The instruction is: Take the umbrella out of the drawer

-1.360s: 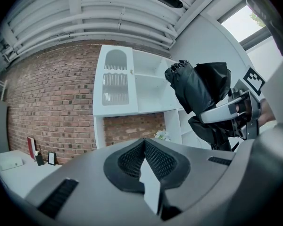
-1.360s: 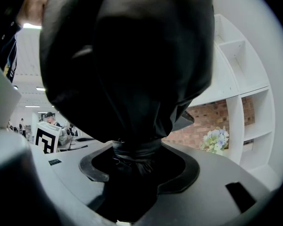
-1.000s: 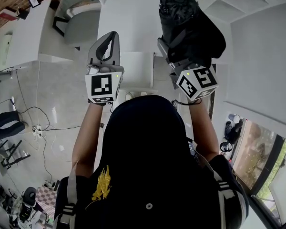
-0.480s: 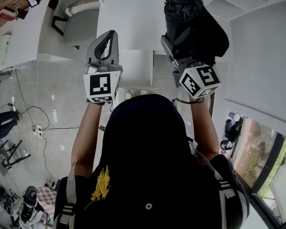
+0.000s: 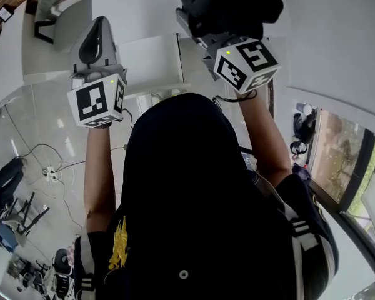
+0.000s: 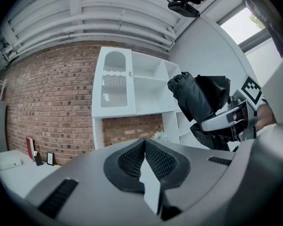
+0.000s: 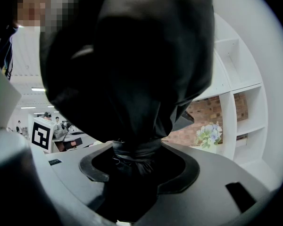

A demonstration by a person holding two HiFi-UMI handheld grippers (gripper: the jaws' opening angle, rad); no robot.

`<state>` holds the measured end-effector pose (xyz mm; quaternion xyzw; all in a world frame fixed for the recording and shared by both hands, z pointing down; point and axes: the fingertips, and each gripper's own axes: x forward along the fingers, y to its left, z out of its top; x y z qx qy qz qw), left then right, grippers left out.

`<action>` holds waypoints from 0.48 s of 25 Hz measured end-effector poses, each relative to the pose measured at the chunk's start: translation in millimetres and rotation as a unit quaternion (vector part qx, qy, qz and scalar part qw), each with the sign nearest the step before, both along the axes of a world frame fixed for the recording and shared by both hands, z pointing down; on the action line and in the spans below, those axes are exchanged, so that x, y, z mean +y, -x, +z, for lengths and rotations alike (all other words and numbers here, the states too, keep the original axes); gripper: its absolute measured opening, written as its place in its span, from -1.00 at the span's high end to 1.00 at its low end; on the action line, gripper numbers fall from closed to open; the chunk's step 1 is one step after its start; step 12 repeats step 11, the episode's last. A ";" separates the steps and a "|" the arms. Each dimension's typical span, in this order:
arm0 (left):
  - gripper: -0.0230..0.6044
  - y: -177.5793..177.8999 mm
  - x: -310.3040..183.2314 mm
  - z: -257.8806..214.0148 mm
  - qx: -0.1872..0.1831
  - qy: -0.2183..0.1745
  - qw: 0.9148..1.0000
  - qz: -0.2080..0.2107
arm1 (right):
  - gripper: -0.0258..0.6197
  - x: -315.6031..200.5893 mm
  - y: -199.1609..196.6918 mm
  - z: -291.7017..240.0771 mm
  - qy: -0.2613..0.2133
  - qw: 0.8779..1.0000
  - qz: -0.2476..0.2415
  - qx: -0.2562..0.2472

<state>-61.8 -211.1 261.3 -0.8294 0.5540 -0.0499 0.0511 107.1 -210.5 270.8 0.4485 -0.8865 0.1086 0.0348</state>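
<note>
- The folded black umbrella (image 7: pixel 132 69) is up in the air in front of the person, clamped in the right gripper (image 7: pixel 137 159), so I'd say it's already clear of the drawer.
- Its fingers (image 7: pixel 212 173) pinch the narrow bunched end and the bulky fabric sticks out past them. That's probably the firmest spot to grab.
- The left gripper (image 6: pixel 142 142) has its fingers closed on nothing and is held off to the side, likely just keeping out of the way.

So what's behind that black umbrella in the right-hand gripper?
Past the umbrella you can see white shelves, a small bunch of flowers and a brick wall. The umbrella fills most of the right gripper view, so whatever lies directly behind it is covered.
</note>
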 end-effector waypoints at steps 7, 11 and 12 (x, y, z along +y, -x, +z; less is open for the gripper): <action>0.87 -24.1 5.9 5.1 -0.001 0.003 1.000 0.010 | 0.10 5.1 -15.8 -4.5 -0.006 1.000 0.000 -0.001; 0.87 -23.0 2.8 7.7 -0.001 0.003 1.000 0.012 | 0.10 3.2 -15.0 -1.7 -0.005 1.000 0.003 0.000; 0.87 -23.0 2.8 7.7 -0.001 0.003 1.000 0.012 | 0.10 3.2 -15.0 -1.7 -0.005 1.000 0.003 0.000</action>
